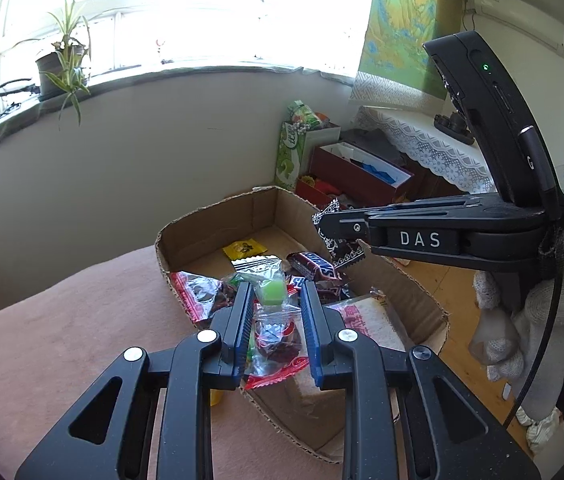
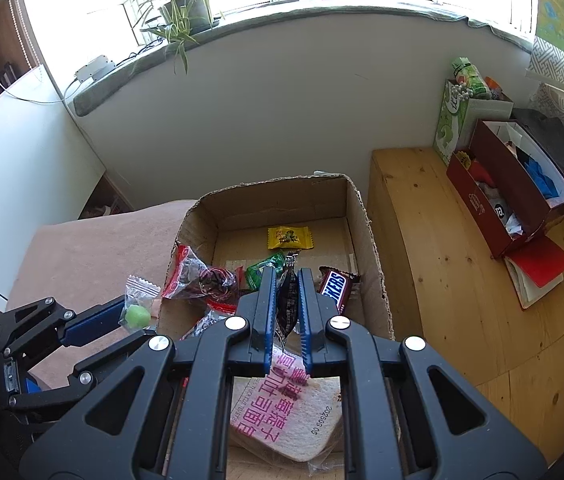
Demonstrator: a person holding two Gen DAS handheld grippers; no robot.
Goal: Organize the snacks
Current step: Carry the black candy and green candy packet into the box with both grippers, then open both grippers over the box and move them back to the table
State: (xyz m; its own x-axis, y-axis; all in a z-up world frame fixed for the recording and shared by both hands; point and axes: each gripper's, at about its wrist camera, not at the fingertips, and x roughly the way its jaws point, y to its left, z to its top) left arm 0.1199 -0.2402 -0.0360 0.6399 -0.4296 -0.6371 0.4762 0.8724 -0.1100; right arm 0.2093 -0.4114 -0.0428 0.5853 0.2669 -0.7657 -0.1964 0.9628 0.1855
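My left gripper (image 1: 276, 288) is shut on a clear packet with a green candy (image 1: 270, 292) and hovers at the near left edge of the open cardboard box (image 1: 218, 232). The right wrist view shows that packet (image 2: 136, 312) outside the box wall. My right gripper (image 2: 286, 272) is shut on a dark patterned wrapper (image 2: 287, 300) and hangs over the box (image 2: 274, 200). Inside lie a Snickers bar (image 2: 333, 286), a yellow packet (image 2: 289, 238), a green packet (image 2: 262, 272), a red-and-clear packet (image 2: 198, 276) and a bagged toast slice (image 2: 285, 412).
The box sits where a pink cloth surface (image 1: 62, 340) meets a wooden table (image 2: 461, 280). On the table stand red boxes (image 2: 513, 184), a green carton (image 2: 451, 124) and a red notebook (image 2: 537, 272). A white-gloved hand (image 1: 541, 320) holds the right gripper. Behind is a wall under a windowsill.
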